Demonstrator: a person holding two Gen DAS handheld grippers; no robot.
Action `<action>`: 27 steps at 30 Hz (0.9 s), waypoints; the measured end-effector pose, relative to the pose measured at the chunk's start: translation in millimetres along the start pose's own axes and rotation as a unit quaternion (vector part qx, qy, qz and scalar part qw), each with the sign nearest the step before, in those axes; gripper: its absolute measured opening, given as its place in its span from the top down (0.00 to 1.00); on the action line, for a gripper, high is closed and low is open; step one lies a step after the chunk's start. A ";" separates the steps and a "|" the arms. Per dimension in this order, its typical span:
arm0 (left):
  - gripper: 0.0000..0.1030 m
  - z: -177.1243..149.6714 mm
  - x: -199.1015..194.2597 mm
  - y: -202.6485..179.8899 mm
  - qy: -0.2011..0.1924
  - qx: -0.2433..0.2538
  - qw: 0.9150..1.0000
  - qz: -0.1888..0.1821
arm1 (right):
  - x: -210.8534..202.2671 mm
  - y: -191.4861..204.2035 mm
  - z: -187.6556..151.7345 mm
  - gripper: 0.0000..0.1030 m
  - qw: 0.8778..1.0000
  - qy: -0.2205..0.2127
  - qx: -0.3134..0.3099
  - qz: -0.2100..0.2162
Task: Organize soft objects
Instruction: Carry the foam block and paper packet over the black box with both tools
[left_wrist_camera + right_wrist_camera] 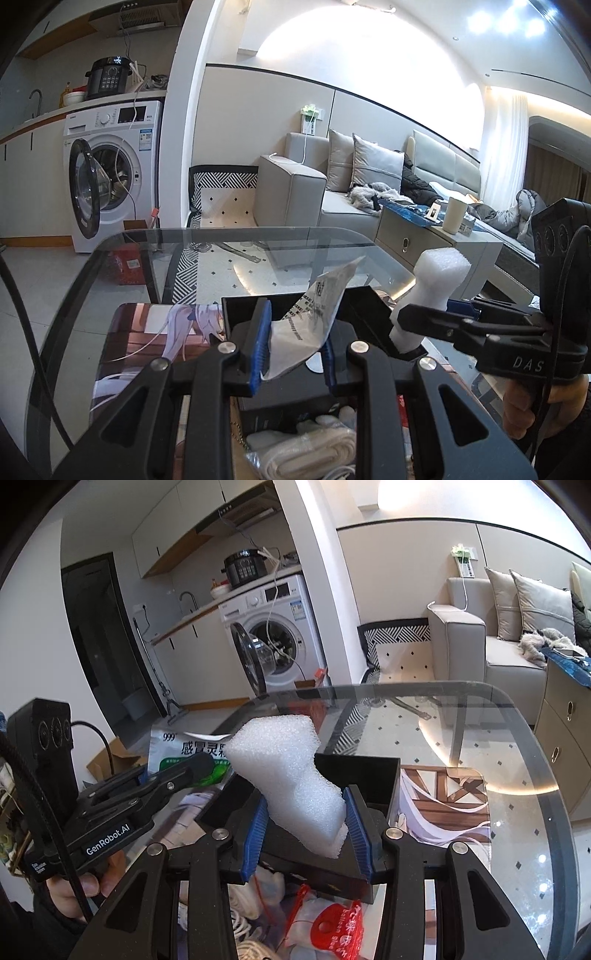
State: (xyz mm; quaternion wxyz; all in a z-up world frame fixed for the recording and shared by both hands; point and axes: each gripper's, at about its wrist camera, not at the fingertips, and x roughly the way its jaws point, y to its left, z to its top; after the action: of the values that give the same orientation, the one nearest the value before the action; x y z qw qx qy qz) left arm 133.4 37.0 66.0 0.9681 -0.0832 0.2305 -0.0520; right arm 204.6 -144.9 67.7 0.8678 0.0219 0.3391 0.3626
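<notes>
My left gripper point(295, 343) is shut on a soft white and green printed packet point(314, 317), held above a black open box point(365, 306). The packet's green face point(184, 755) shows in the right wrist view, in the left gripper point(199, 766). My right gripper point(304, 827) is shut on a white foam block point(288, 775), held over the same black box point(358, 775). In the left wrist view the foam block point(436, 284) stands up from the right gripper point(406, 317). Both are above a glass table point(258, 240).
A printed anime mat point(147, 339) lies on the glass under the box. White rope or cord point(306, 454) and a red "balloon glue" packet point(336, 930) lie below the grippers. A sofa point(332, 184), a cabinet point(424, 236) and a washing machine point(110, 173) stand beyond the table.
</notes>
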 end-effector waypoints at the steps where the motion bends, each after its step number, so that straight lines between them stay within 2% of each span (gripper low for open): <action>1: 0.78 0.0 3.5 0.0 0.003 0.000 1.000 0.000 | 4.8 -1.1 0.1 0.59 1.000 0.006 -0.001 -0.004; 20: 0.78 -6.9 44.8 -5.5 0.039 0.014 0.999 0.010 | 38.1 -8.9 3.0 0.59 0.998 0.052 -0.005 -0.026; 23: 0.78 -7.6 47.5 -6.8 0.044 0.019 0.999 0.015 | 41.7 -7.8 2.8 0.56 0.997 0.058 -0.013 -0.039; 24: 0.78 -7.9 48.3 -7.1 0.046 0.019 0.999 0.015 | 41.5 -7.8 2.9 0.51 0.997 0.056 -0.013 -0.042; 27: 0.77 -8.7 48.4 -8.2 0.047 0.022 0.999 0.017 | 38.6 -8.6 2.9 0.46 0.998 0.049 -0.014 -0.045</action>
State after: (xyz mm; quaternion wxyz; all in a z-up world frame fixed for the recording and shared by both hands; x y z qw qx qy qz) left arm 171.9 21.0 38.7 0.9586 -0.0553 0.2757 -0.0447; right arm 231.2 -125.8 45.4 0.8656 -0.0235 0.3766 0.3291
